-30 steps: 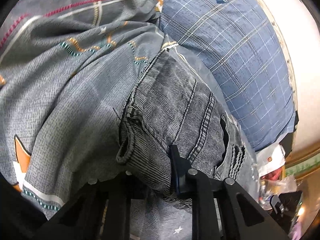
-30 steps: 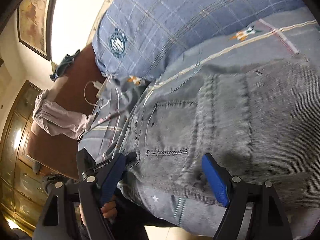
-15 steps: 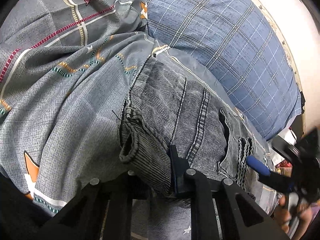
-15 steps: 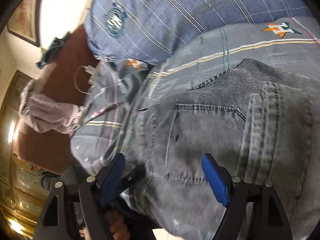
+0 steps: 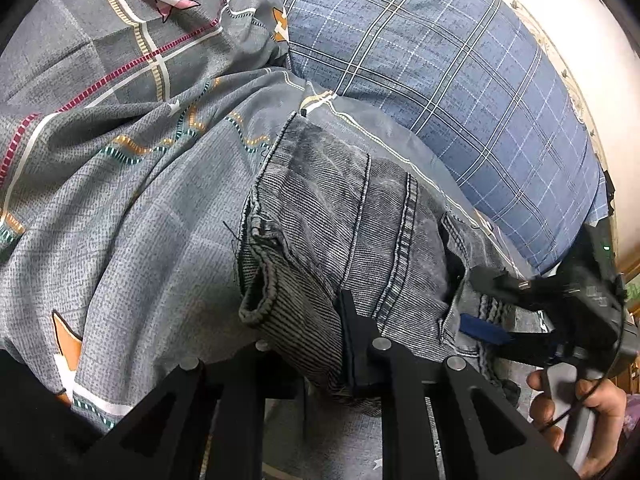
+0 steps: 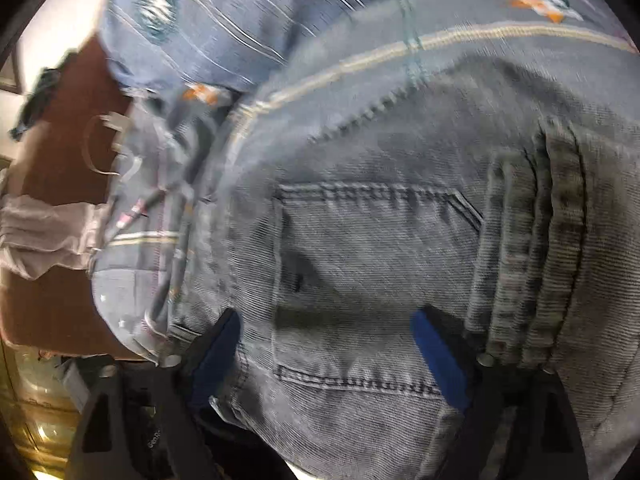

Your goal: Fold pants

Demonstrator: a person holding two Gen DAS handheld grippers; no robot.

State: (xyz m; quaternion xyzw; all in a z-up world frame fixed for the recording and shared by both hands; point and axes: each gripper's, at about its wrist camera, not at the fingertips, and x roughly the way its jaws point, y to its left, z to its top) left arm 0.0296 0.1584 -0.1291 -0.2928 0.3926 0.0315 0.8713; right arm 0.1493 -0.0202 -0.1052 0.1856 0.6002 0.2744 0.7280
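Grey denim pants (image 5: pixel 360 216) lie bunched on a grey patterned bedsheet (image 5: pixel 120 208). My left gripper (image 5: pixel 308 332) is shut on a folded edge of the pants near a frayed hem opening, and its left finger is hidden under the cloth. The right gripper (image 5: pixel 486 302) reaches in from the right, at the pants' far edge. In the blurred right wrist view, the right gripper (image 6: pixel 326 354) straddles the back pocket (image 6: pixel 360 280). Its blue pads (image 6: pixel 436 356) stand wide apart and are opening, and the denim between them is not pinched.
A blue plaid pillow (image 5: pixel 440 80) lies behind the pants. A hand (image 5: pixel 580 412) holds the right gripper's handle. Beyond the bed's edge are a brown wooden surface (image 6: pixel 52 300) with a white cable and a pale crumpled cloth (image 6: pixel 44 232).
The right gripper has come into the left wrist view from the right and closed in on the pants; its jaws have widened over the back pocket. The left gripper keeps its hold, slightly rolled.
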